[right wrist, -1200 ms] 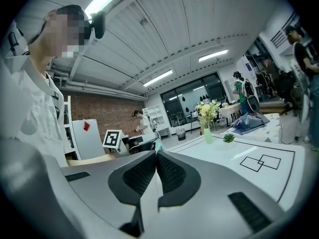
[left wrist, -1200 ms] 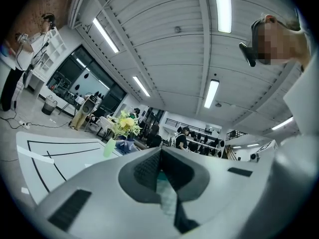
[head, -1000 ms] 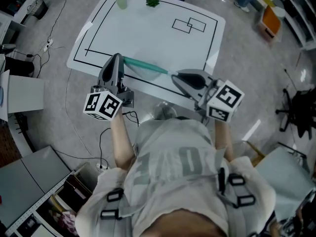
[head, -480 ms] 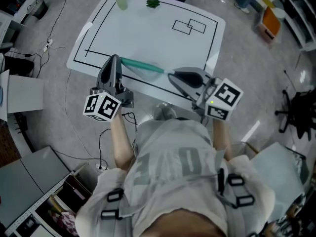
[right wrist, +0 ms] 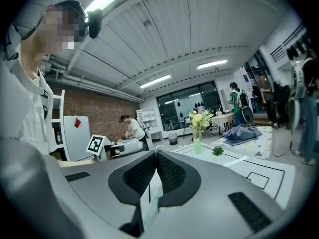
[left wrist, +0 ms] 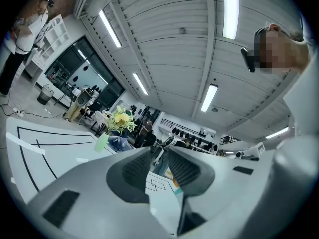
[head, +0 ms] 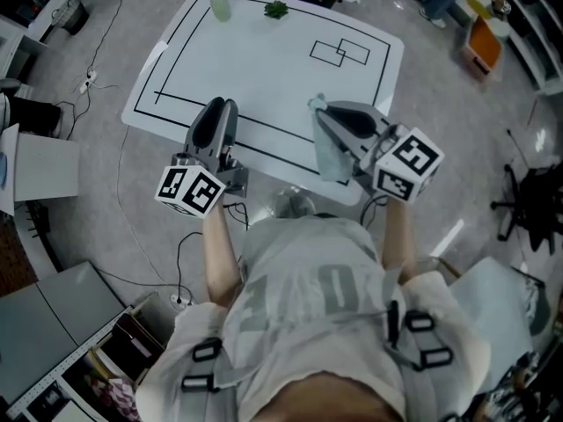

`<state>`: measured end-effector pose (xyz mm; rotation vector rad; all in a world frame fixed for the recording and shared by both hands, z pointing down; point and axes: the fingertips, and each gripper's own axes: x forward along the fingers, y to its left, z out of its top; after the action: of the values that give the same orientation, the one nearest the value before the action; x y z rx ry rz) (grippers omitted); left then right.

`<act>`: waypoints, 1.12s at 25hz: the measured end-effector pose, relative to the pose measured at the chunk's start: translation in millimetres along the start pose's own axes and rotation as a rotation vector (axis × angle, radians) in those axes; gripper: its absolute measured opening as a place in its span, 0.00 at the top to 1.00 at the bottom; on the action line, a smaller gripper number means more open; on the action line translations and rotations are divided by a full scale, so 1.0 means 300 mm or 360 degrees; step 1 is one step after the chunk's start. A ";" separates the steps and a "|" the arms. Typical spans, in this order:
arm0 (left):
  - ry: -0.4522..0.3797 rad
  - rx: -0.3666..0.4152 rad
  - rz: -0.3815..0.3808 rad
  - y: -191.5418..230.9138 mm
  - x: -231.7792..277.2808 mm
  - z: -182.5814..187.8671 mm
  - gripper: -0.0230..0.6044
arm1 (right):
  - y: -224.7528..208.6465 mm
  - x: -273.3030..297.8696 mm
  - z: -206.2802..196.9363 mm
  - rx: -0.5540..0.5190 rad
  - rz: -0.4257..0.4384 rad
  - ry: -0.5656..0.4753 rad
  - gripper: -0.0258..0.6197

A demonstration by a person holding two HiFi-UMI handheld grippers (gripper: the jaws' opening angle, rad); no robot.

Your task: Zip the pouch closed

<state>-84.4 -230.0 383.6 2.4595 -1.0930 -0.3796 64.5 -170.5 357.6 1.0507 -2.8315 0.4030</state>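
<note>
The pale teal pouch hangs limp over the white table's near edge. My right gripper is shut on its top end. In the right gripper view the pads pinch a thin strip of the pouch, which droops below the jaws. My left gripper sits to the left, apart from the pouch, over the table's front black line. Its jaws have just been opening and nothing lies between them. Through their gap in the left gripper view I see the table and a sliver of teal.
A vase of flowers and a small green plant stand at the table's far edge. Two overlapping black rectangles are drawn at the far right. Cables lie on the floor at left and an office chair stands at right.
The pouch was stretched between both grippers. The left gripper has let go and opened, and the pouch now dangles from the right gripper, which shifted slightly right.
</note>
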 end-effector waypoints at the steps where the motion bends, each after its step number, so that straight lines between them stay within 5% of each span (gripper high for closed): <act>1: 0.0005 0.0012 -0.0008 -0.005 0.003 0.000 0.81 | -0.025 -0.008 0.002 -0.0002 -0.0042 0.0001 0.94; 15: 0.0072 0.0064 -0.0035 -0.032 0.012 -0.010 0.81 | -0.319 -0.028 -0.056 -0.0222 -0.0622 0.0288 0.94; 22: 0.0112 0.0066 -0.0031 -0.035 0.012 -0.037 0.81 | -0.275 0.079 -0.185 -0.0123 -0.0624 0.0406 0.94; 28: 0.0134 0.0051 -0.0013 -0.021 -0.002 -0.056 0.81 | -0.160 0.208 -0.324 -0.0078 -0.0453 0.0555 0.94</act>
<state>-74.0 -221.4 395.5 2.4846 -1.0621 -0.2609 48.3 -217.5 472.4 1.2153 -2.3368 0.4369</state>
